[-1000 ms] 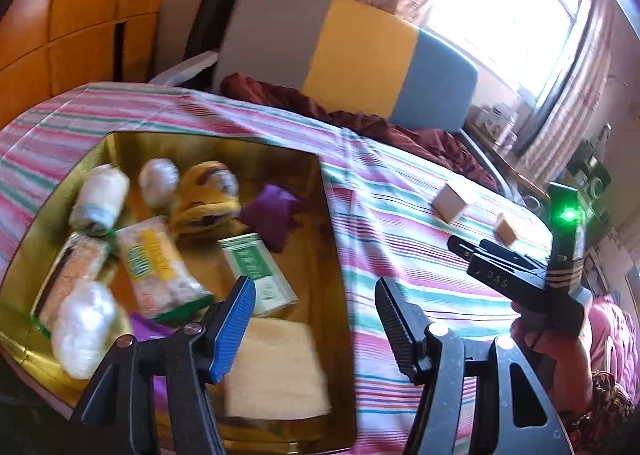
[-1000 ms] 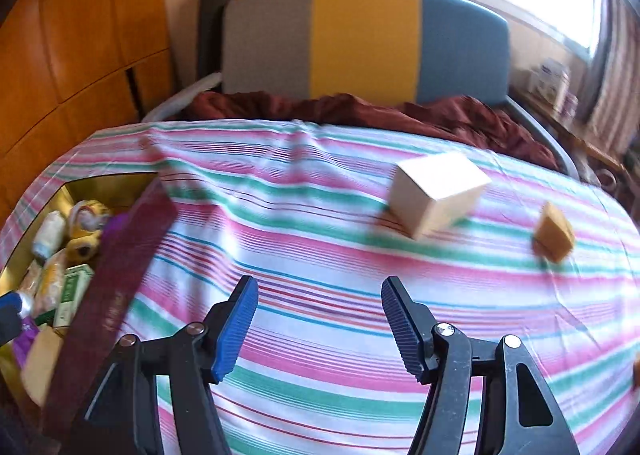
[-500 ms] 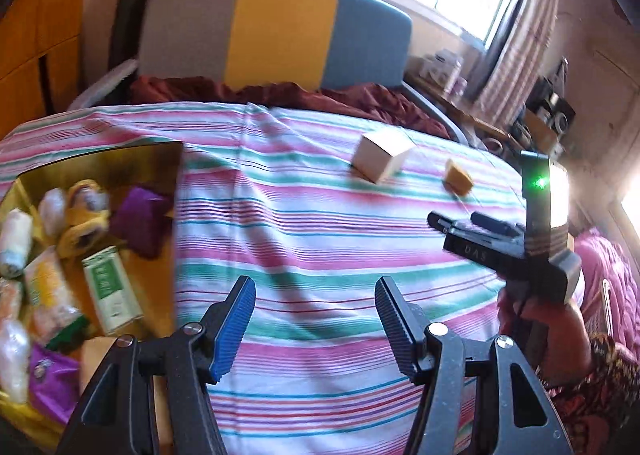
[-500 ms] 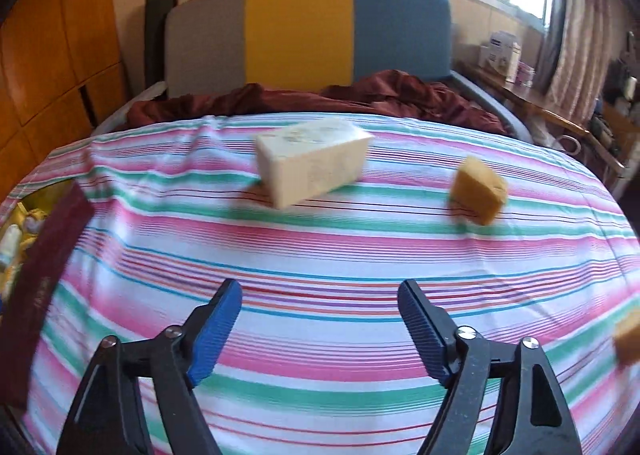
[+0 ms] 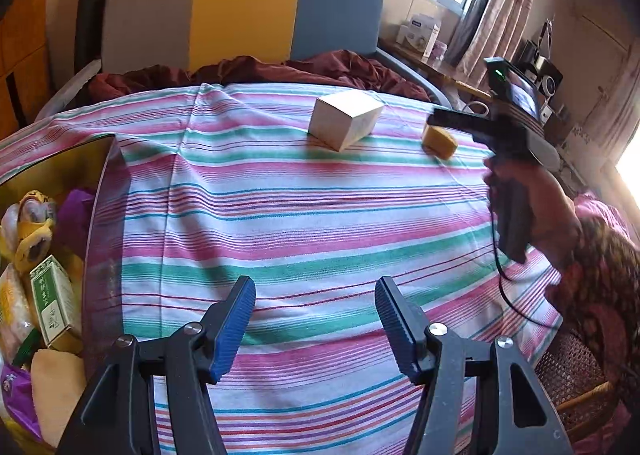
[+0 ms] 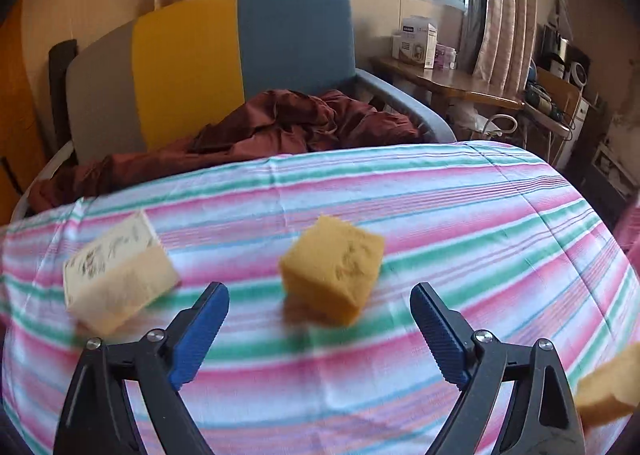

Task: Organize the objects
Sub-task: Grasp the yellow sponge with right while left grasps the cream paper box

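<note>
Your right gripper (image 6: 320, 329), jaws opening and empty, nears the yellow sponge (image 6: 332, 269); one finger could nudge it toward the white box (image 6: 118, 273) beside it; your left gripper (image 5: 314, 325) hangs open, empty.

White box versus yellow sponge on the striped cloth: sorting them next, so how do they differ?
The white box is pale, smooth-faced, printed on one face; the yellow sponge is orange-yellow and pitted. The box looks larger. The sponge lies ahead of the opening right gripper; the box lies off to its left. Both rest loose on the cloth.
</note>
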### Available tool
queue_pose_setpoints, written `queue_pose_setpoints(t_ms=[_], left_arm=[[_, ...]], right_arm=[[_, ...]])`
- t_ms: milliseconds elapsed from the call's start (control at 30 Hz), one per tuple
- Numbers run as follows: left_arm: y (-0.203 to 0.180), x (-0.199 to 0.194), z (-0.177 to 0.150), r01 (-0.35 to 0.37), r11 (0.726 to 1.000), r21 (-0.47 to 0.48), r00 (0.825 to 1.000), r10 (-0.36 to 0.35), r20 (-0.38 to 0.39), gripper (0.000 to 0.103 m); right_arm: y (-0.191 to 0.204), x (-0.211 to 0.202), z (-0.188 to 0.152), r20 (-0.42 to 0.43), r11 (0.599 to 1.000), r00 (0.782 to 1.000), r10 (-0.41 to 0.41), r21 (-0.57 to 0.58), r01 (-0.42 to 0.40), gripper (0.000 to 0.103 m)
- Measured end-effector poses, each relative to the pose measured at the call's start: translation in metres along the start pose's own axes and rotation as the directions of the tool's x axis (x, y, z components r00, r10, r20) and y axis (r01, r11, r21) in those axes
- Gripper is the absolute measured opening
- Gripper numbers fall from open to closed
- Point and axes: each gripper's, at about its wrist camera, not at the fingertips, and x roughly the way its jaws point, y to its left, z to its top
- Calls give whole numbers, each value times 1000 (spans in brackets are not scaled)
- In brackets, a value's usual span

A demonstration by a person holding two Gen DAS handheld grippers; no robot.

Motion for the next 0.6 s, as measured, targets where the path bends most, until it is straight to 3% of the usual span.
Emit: queue_pose_setpoints(t_ms=[233, 400, 600], left_arm=[[-2, 7, 4, -13, 1000, 8, 1000, 14, -13, 63], [-5, 15, 14, -14, 1000, 17, 1000, 15, -18, 63], [-14, 28, 34, -8, 1000, 30, 1000, 8, -6, 63]], right_arm=[[-2, 40, 14, -40, 994, 999, -26, 108, 30, 91], [-6, 56, 3, -64, 992, 997, -37, 118, 44, 64], [-21, 43, -6, -41, 984, 999, 16, 177, -8, 60]])
